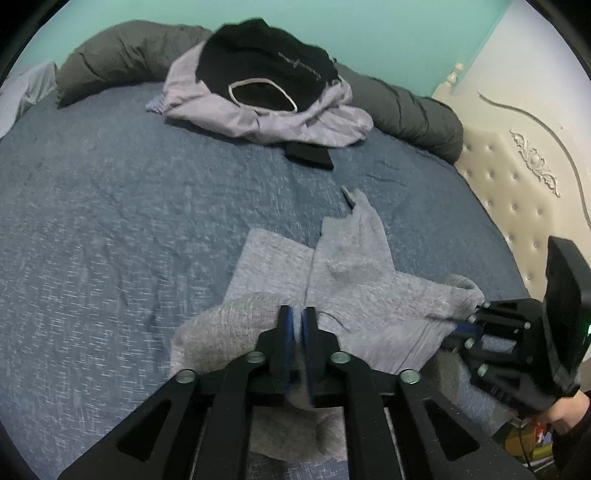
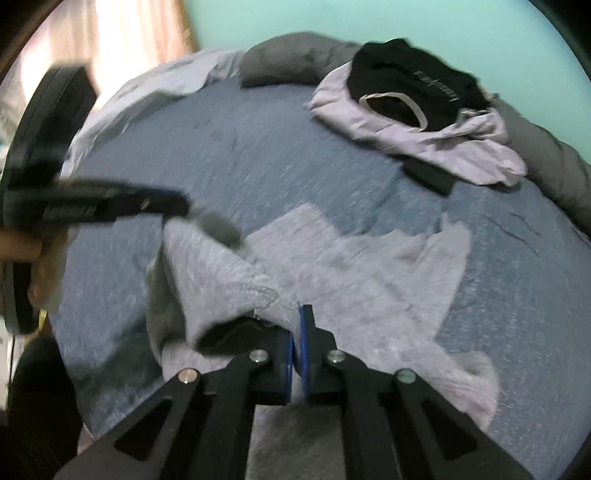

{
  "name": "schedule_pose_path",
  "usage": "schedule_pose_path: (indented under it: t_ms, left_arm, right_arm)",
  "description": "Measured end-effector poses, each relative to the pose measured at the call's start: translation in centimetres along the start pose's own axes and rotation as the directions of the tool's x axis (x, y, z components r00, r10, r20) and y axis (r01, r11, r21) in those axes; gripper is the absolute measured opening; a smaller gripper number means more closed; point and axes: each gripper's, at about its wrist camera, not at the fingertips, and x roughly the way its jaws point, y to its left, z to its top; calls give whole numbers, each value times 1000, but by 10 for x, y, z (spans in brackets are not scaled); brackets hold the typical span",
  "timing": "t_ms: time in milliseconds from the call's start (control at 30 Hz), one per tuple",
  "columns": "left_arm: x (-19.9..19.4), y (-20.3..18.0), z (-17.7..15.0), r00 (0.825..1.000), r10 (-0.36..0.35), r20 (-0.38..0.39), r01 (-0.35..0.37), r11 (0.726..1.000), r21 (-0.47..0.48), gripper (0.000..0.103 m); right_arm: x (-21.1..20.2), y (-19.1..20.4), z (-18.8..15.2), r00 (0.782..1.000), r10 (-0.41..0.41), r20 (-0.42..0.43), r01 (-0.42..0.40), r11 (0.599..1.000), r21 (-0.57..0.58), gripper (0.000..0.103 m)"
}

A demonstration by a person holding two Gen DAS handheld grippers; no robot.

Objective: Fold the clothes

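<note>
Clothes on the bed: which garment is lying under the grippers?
The light grey knit garment, spread on the blue bedspread nearest both grippers. The black top and lilac garment sit piled together at the far side.

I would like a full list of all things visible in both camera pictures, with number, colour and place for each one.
grey knit garment: 1, light grey, near part of the bed, at both grippers
bedspread: 1, blue, covers the bed
black garment: 1, black with pale collar, on top of the far pile
lilac garment: 1, pale lilac, under the black one
dark folded item: 1, black, sticking out at the pile's near edge
bolster: 1, dark grey, along the far edge
headboard: 1, cream, tufted, right side
wall: 1, mint green, behind the bed
left gripper: 1, black with blue pads, cloth between the jaws
right gripper: 1, black with blue pads, closed on the garment's edge
</note>
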Motion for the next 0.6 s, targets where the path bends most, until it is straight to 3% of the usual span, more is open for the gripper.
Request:
schedule_pose_path:
  t_ms: [33,67,267,433,600]
  left_arm:
    - [-6,1,-2,1000,7,18,-7,1000,-3,36]
    - [-13,1,-4,999,7,33,-7,1000,-5,45]
    - [-24,-19,-31,999,-27,26,25,998,54,47]
    - [10,-46,-55,997,-43,-60,50,991,125,47]
    - [45,-51,-62,995,-34,-96,44,993,107,47]
  right_arm:
    - [-5,-4,3,1000,-10,14,10,1000,20,3]
    - [-9,-8,5,999,-20,27,19,999,39,3]
    - [-32,-34,23,997,-64,52,58,991,117,3]
    - [-49,-48,31,995,-70,70,59,986,156,3]
    - [-55,-56,30,995,-65,74,52,985,167,3]
